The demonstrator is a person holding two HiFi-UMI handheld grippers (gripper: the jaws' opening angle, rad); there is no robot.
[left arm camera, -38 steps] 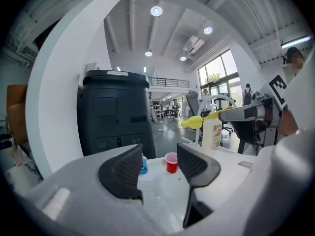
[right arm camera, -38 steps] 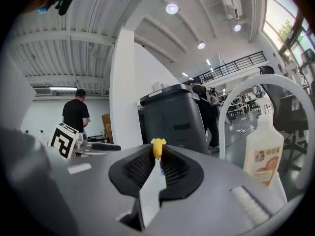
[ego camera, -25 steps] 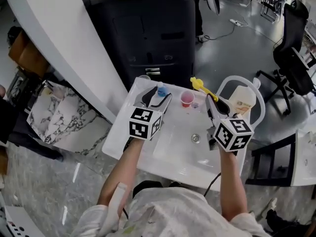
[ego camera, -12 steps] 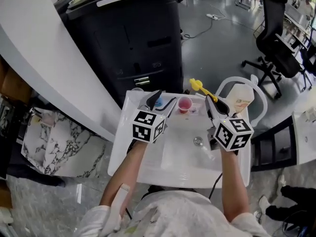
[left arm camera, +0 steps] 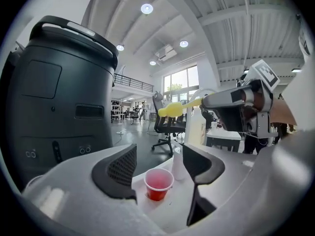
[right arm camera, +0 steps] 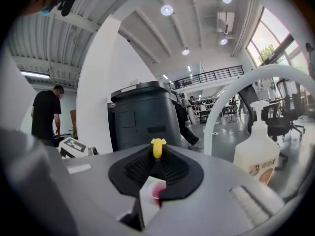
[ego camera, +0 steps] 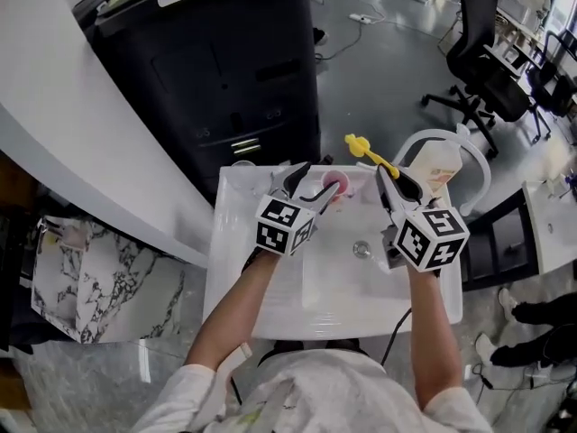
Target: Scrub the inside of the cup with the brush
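A small red cup (ego camera: 335,184) stands upright at the back rim of the white sink (ego camera: 270,278). In the left gripper view the cup (left arm camera: 158,183) sits between and just beyond the tips of my left gripper (left arm camera: 160,163), whose jaws have just been opening and do not touch it. From the head view, the left gripper (ego camera: 314,180) is right beside the cup. My right gripper (ego camera: 394,180) is shut on the handle of a yellow brush (ego camera: 361,148), held in the air to the cup's right. The brush head (right arm camera: 158,148) pokes out past the shut jaws.
A soap pump bottle (right arm camera: 257,151) and a white arched faucet (ego camera: 433,140) stand at the sink's right. A small white bottle (left arm camera: 178,163) is just behind the cup. A tall black bin (ego camera: 207,70) rises behind the sink. Office chairs (ego camera: 478,61) stand farther off.
The left gripper has moved right and down, away from a blue-capped bottle to the red cup, and its jaws stand wider. The right gripper with the brush has hardly moved.
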